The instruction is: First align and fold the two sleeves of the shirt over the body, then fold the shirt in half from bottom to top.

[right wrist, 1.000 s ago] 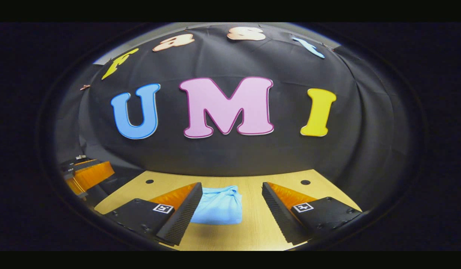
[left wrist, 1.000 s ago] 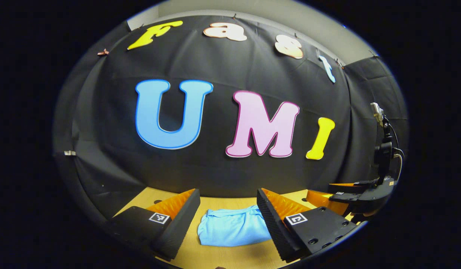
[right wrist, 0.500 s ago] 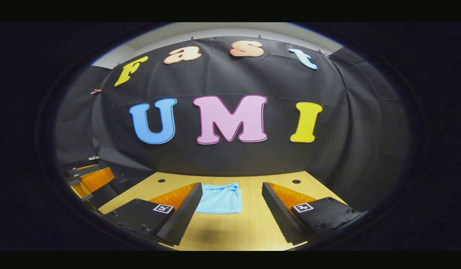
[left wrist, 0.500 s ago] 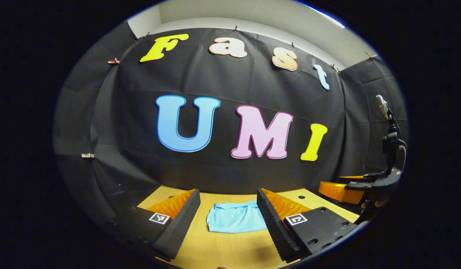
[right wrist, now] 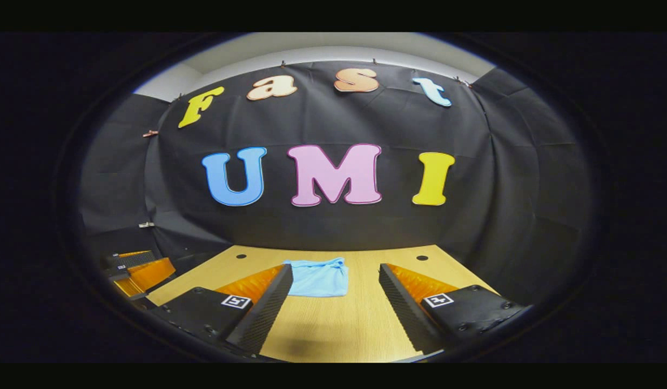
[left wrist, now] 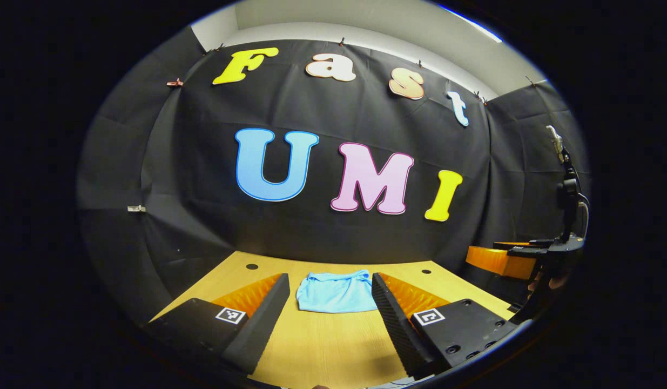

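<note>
- On the wooden table (left wrist: 322, 346), we see the folded shirt (left wrist: 336, 292) lying flat, long axis left to right, collar edge toward the booth wall.
- Left gripper (left wrist: 328, 319): jaws apart, holding nothing.
- Right gripper (right wrist: 333, 308): jaws apart, holding nothing.

A light wooden table (left wrist: 322, 351) with small dark holes (left wrist: 251, 266) near its far edge is seen before a black cloth wall (left wrist: 322, 237), topped by a pale strip of room wall (left wrist: 365, 21).

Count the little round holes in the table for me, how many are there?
2, both near the far edge of the table: one hole at the far left, the other hole at the far right, with the shirt between them. Each claw may hide more.
</note>
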Motion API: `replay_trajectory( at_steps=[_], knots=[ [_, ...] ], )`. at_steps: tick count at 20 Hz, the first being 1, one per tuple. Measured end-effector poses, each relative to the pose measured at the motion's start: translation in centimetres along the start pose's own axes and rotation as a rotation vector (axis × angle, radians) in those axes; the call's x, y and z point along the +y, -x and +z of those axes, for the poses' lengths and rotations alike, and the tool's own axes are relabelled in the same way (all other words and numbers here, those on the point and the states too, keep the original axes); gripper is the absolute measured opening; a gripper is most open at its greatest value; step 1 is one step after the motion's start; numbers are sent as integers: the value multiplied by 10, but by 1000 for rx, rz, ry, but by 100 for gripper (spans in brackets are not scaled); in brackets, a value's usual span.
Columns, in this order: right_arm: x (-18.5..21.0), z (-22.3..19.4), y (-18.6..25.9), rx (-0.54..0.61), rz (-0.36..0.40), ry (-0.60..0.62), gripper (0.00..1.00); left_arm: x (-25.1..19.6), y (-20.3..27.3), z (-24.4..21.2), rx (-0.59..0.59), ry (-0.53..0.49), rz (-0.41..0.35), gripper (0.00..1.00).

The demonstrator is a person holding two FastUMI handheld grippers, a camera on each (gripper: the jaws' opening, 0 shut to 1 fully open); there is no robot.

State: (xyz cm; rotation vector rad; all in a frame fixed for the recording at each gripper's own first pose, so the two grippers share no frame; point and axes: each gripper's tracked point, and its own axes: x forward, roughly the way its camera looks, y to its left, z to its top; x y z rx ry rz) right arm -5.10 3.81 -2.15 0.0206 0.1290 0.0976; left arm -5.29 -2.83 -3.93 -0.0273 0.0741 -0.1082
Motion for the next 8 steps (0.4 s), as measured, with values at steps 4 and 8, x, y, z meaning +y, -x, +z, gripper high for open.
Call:
replay_trajectory(
  at_steps=[4, 8],
  knots=[
    [0, 0, 8, -3, 6, 1, 99, -4, 3, 2, -5, -25, 0, 97],
    [2, -3, 9, 2, 8, 0, 99, -6, 4, 2, -1, -53, 3, 97]
  ],
)
